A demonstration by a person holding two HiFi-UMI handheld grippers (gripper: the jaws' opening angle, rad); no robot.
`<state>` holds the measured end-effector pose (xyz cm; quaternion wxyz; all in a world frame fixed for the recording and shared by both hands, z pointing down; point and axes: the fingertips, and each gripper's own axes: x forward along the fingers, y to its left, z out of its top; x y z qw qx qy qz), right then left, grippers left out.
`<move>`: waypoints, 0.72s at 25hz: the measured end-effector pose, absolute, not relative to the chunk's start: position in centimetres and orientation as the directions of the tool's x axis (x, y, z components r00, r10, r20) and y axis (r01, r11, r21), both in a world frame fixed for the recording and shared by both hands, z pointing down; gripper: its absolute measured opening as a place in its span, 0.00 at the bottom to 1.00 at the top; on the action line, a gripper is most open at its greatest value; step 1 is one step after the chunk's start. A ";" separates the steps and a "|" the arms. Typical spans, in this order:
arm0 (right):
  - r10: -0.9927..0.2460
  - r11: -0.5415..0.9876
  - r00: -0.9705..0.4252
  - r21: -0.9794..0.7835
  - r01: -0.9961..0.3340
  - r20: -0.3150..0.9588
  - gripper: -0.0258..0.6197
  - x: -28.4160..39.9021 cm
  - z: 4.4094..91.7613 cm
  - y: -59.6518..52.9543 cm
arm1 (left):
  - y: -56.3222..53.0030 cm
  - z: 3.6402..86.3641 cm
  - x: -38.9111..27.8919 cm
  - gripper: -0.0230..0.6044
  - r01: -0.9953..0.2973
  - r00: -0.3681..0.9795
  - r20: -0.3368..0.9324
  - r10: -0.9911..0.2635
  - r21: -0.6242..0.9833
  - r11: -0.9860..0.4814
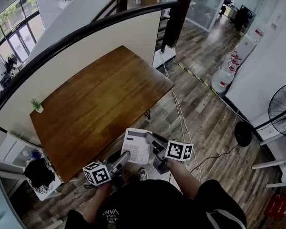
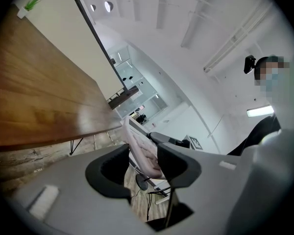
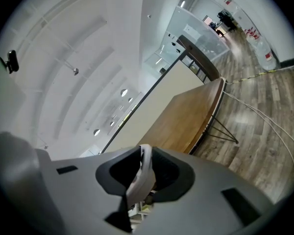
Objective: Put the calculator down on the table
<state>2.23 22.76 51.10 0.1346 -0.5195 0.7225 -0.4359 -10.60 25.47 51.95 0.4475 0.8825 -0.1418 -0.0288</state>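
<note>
A white calculator (image 1: 136, 146) hangs in the air just off the near edge of the brown wooden table (image 1: 100, 104), over the floor. My left gripper (image 1: 125, 157) is shut on its near left edge and my right gripper (image 1: 150, 140) on its right side. In the left gripper view the calculator (image 2: 141, 153) stands edge-on between the dark jaws of the left gripper (image 2: 143, 164), with the table (image 2: 34, 97) to the left. The right gripper view shows the right gripper (image 3: 145, 176) clamped on the thin white edge of the calculator (image 3: 144, 169), the table (image 3: 186, 119) ahead.
A small potted plant (image 1: 37, 105) stands at the table's far left corner, against a cream partition (image 1: 86, 46). A white shelf (image 1: 12, 151) and a black bag (image 1: 38, 173) sit left of the table. Cables (image 1: 181, 113) cross the wooden floor; a fan (image 1: 283, 109) stands at the right.
</note>
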 end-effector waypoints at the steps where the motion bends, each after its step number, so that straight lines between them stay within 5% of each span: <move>1: -0.865 0.083 -0.429 -0.770 -0.633 0.259 0.15 2.9 51.1 22.5 | 25.2 51.9 -9.9 0.31 -0.227 0.957 0.076 -0.281 0.798 -0.559; 18: -0.864 0.056 -0.417 -0.768 -0.638 0.284 0.15 10.0 52.4 16.9 | 19.4 53.0 -2.8 0.31 -0.226 0.961 0.093 -0.260 0.806 -0.547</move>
